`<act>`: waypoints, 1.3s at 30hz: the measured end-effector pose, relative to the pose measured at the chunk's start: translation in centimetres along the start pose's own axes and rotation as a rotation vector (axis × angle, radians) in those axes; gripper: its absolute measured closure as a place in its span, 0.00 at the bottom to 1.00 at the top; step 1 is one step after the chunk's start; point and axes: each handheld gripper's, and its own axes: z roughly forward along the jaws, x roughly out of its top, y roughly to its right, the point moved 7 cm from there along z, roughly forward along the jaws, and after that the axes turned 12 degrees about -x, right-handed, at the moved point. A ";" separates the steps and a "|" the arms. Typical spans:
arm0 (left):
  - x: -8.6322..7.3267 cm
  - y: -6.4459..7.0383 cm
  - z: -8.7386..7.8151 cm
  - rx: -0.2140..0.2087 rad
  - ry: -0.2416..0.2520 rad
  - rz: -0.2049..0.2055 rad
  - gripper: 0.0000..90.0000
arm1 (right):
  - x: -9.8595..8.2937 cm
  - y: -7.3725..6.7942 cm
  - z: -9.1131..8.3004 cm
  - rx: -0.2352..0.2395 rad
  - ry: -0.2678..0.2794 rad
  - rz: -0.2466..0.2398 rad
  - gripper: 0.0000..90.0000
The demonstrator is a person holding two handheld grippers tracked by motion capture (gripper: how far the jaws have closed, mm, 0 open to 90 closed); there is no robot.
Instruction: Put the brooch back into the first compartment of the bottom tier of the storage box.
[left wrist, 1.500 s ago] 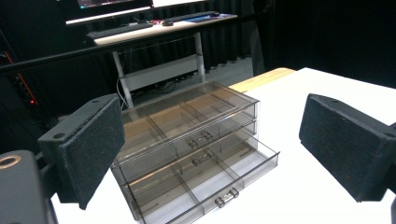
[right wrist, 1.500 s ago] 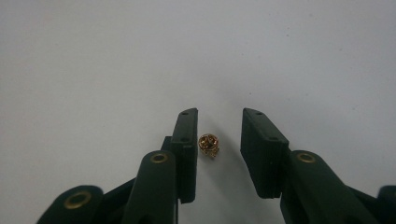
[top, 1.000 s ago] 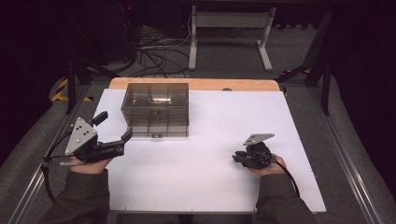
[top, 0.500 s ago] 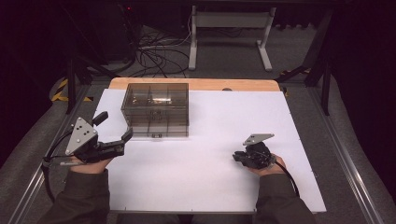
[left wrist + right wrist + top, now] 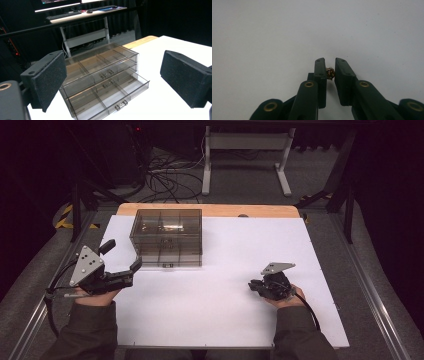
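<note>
Bead (image 5: pixel 330 73), small and brownish-gold, sits pinched between your right gripper (image 5: pixel 329 72) jaws, low over white table (image 5: pixel 225 290), front right. Your left gripper (image 5: pixel 120 262) gapes wide, holding nothing, just beside organizer (image 5: pixel 167 237) at table's back left. Organizer's bottom drawer (image 5: pixel 112 96) stands pulled out toward you; upper drawers shut.

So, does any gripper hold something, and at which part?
The right gripper pinches a small gold-brown object by its sides, between the jaw pads. The left gripper holds nothing.
</note>
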 end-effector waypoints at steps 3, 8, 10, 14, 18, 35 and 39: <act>0.0 0.0 0.0 0.000 0.000 0.000 0.09 | 0.2 0.0 0.0 0.001 0.012 0.006 0.90; 0.0 0.0 0.1 -0.002 -0.003 0.001 0.09 | 0.5 -0.2 -0.2 0.000 0.043 0.013 0.90; 0.0 0.1 0.1 -0.003 -0.002 0.000 0.09 | 0.7 -0.3 -0.2 0.000 0.057 0.013 0.90; -0.1 0.1 0.2 -0.005 -0.003 -0.002 0.09 | 1.2 -0.4 -0.4 -0.012 0.088 0.022 0.90; -0.1 0.1 0.2 -0.006 -0.007 0.000 0.09 | 1.5 -0.4 -0.5 -0.021 0.104 0.033 0.90; -0.1 0.0 0.1 -0.009 -0.007 -0.002 0.09 | 3.6 -2.1 -0.7 -0.038 0.176 0.025 0.90; -0.1 0.0 0.1 -0.010 -0.008 -0.002 0.09 | 3.8 -2.4 -0.6 -0.040 0.184 0.028 0.90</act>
